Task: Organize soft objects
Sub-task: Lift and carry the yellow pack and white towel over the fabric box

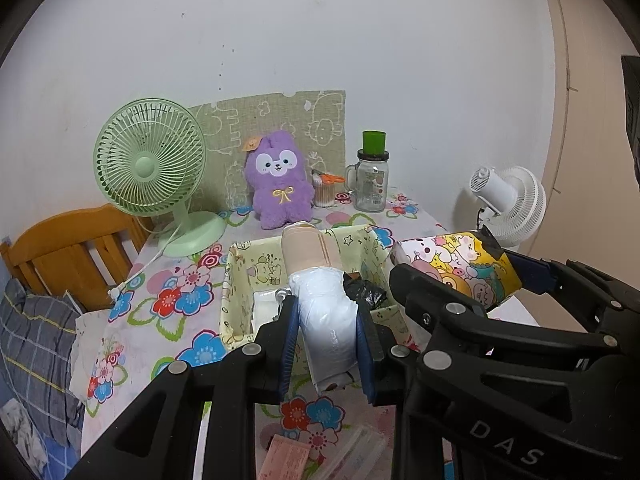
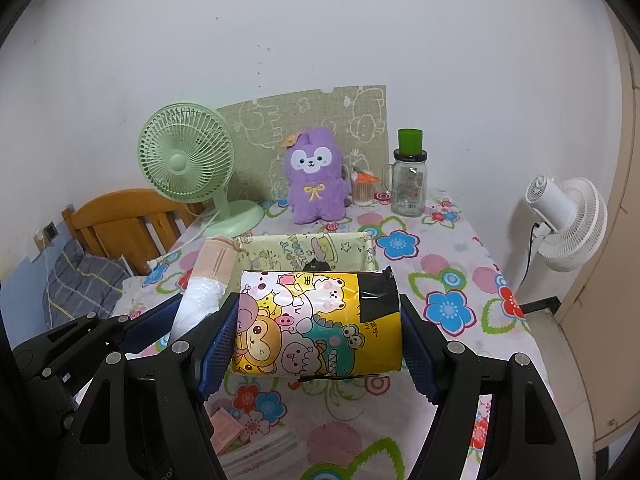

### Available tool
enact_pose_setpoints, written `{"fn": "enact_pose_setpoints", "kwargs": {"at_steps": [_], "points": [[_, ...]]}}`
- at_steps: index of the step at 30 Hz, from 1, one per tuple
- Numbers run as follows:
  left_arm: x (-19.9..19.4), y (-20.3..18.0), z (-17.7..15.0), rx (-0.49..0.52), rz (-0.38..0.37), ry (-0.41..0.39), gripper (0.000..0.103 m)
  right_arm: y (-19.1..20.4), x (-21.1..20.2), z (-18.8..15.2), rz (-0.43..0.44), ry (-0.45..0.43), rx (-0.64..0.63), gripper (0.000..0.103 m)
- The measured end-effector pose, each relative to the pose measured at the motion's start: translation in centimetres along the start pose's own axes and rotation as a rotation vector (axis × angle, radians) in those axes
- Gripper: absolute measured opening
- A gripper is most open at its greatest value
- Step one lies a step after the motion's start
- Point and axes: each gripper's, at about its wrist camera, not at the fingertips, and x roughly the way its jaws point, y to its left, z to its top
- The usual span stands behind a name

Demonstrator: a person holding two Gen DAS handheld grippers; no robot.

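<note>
In the lower middle of the left wrist view, the left gripper has its jaws pinching a white plastic-wrapped roll with a beige end, which points up over the near wall of the yellow fabric box on the flowered tablecloth. In the middle of the right wrist view, the right gripper has its jaws pinching the two ends of a cartoon-printed tissue pack, held crosswise in front of the box. Inside the box lie a white packet and something black. At the back of the table stand a green fan, a purple plush toy and a glass jar; a white fan is at right.
</note>
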Motion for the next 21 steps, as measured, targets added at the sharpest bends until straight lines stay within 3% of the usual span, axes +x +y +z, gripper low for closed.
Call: {"fn": "enact_pose_setpoints", "kwargs": {"at_steps": [21], "points": [[4.3, 2.0, 1.7, -0.007, 0.013, 0.022, 0.026, 0.1, 4.6, 2.2, -0.002, 0.028, -0.005, 0.076]]}}
